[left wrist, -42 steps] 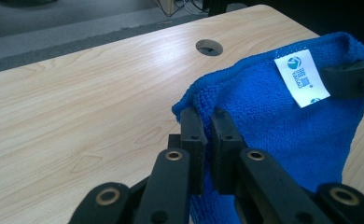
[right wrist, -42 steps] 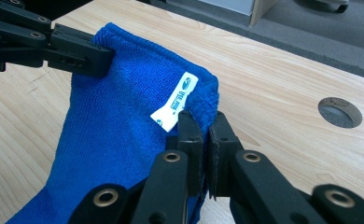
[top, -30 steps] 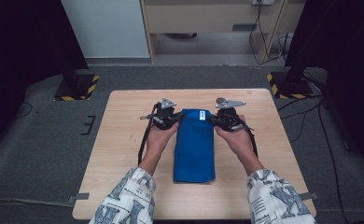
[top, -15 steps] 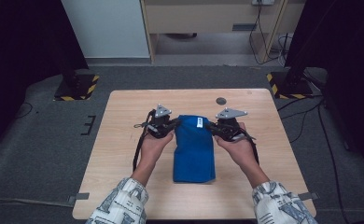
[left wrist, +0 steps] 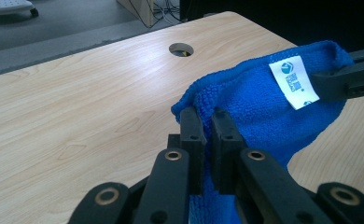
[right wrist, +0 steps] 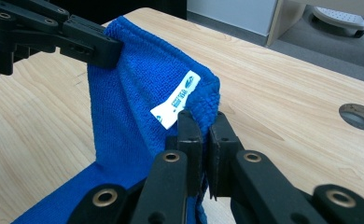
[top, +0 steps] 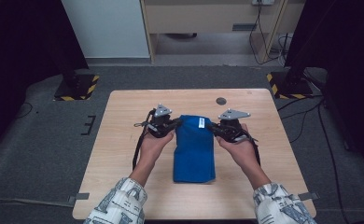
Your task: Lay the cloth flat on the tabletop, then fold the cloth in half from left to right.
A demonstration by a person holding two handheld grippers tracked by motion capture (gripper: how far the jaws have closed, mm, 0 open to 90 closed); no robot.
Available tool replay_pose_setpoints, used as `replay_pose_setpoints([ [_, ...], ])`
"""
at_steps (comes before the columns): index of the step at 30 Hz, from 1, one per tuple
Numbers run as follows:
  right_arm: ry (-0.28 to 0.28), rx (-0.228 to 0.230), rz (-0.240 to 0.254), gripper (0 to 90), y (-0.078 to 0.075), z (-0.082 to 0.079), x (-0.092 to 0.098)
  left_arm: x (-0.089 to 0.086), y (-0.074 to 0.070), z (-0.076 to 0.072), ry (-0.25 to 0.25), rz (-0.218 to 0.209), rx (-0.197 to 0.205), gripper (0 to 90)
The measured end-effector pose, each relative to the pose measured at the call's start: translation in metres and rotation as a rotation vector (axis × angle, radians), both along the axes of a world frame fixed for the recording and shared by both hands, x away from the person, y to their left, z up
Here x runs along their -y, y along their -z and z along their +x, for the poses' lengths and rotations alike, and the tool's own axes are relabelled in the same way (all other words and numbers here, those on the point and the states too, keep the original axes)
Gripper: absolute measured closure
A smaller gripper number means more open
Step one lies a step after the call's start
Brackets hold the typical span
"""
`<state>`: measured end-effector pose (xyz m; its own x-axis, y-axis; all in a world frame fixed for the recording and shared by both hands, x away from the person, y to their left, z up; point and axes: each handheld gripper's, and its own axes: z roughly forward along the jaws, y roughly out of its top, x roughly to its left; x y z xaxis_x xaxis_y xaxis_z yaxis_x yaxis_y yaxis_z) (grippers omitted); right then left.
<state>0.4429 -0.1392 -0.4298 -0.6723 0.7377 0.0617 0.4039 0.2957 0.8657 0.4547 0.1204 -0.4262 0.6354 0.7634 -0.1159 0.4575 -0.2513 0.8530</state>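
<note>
A folded blue cloth (top: pixel 194 149) with a white label (top: pixel 201 122) lies lengthwise in the middle of the wooden table (top: pixel 124 112). Its far end is lifted off the wood. My left gripper (top: pixel 176 122) is shut on the far left corner of the blue cloth (left wrist: pixel 255 98), the fabric pinched between its jaws. My right gripper (top: pixel 211 126) is shut on the far right corner of the blue cloth (right wrist: pixel 133 107), close by the white label (right wrist: pixel 175 100). The near end of the cloth rests flat on the table.
A round cable hole (top: pixel 221 101) sits in the tabletop near the far right. Dark stands with yellow-black striped bases (top: pixel 77 88) flank the table's far corners. A cabinet and cables stand beyond the far edge.
Both grippers have moved towards the person's side with the cloth's far corners, the right one more, and the far end has come up off the table.
</note>
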Motion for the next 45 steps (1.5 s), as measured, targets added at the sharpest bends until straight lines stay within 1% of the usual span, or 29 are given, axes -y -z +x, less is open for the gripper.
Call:
replay_pose_setpoints([
  [4,0.001,-0.001,0.018,85.8,0.003,-0.004,0.005,0.003,0.001,0.0,0.004,0.001,-0.006,85.0],
  [5,0.004,-0.001,0.02,85.8,0.005,-0.005,0.006,0.004,0.002,0.0,0.007,0.008,-0.007,85.0],
  [9,0.004,-0.008,0.038,85.7,0.009,-0.007,0.01,0.005,0.002,-0.002,0.013,0.013,-0.005,85.0],
  [14,-0.004,-0.007,0.046,85.5,0.009,-0.009,0.01,0.004,0.002,-0.006,0.017,0.018,-0.002,85.0],
  [15,-0.009,-0.005,0.046,85.4,0.009,-0.01,0.01,0.003,0.002,-0.007,0.016,0.012,-0.002,85.0],
  [19,-0.023,-0.003,0.043,84.8,0.012,-0.018,0.01,0.002,0.005,-0.017,0.025,0.014,0.001,84.8],
  [20,-0.026,-0.002,0.04,84.7,0.013,-0.02,0.01,0.001,0.008,-0.02,0.032,0.024,0.004,84.8],
  [21,-0.033,0.001,0.038,84.5,0.016,-0.022,0.011,0.001,0.01,-0.022,0.031,0.026,0.002,84.6],
  [23,-0.036,-0.01,0.034,84.2,0.022,-0.025,0.011,0.0,0.017,-0.026,0.032,0.021,-0.012,84.6],
  [25,-0.041,-0.019,0.029,84.2,0.028,-0.029,0.01,-0.001,0.022,-0.029,0.035,0.028,-0.019,84.6],
  [29,-0.052,-0.026,0.025,84.0,0.034,-0.035,0.009,-0.001,0.027,-0.033,0.037,0.027,-0.027,84.6],
  [31,-0.054,-0.03,0.021,83.8,0.037,-0.037,0.009,-0.001,0.028,-0.034,0.041,0.033,-0.025,84.6],
  [33,-0.059,-0.032,0.017,83.5,0.038,-0.039,0.009,-0.001,0.027,-0.036,0.039,0.027,-0.023,84.6],
  [36,-0.056,-0.03,0.023,83.3,0.037,-0.04,0.01,-0.002,0.024,-0.038,0.038,0.019,-0.016,84.6],
  [39,-0.054,-0.025,0.028,82.9,0.035,-0.042,0.01,-0.002,0.024,-0.042,0.045,0.02,-0.015,84.6],
  [40,-0.058,-0.021,0.024,82.7,0.035,-0.042,0.011,-0.002,0.024,-0.044,0.05,0.023,-0.014,84.6],
  [42,-0.062,-0.027,0.022,82.2,0.037,-0.045,0.011,-0.003,0.028,-0.049,0.056,0.028,-0.017,84.3],
  [45,-0.077,-0.041,0.011,81.6,0.046,-0.052,0.012,-0.004,0.033,-0.054,0.064,0.035,-0.025,84.0],
])
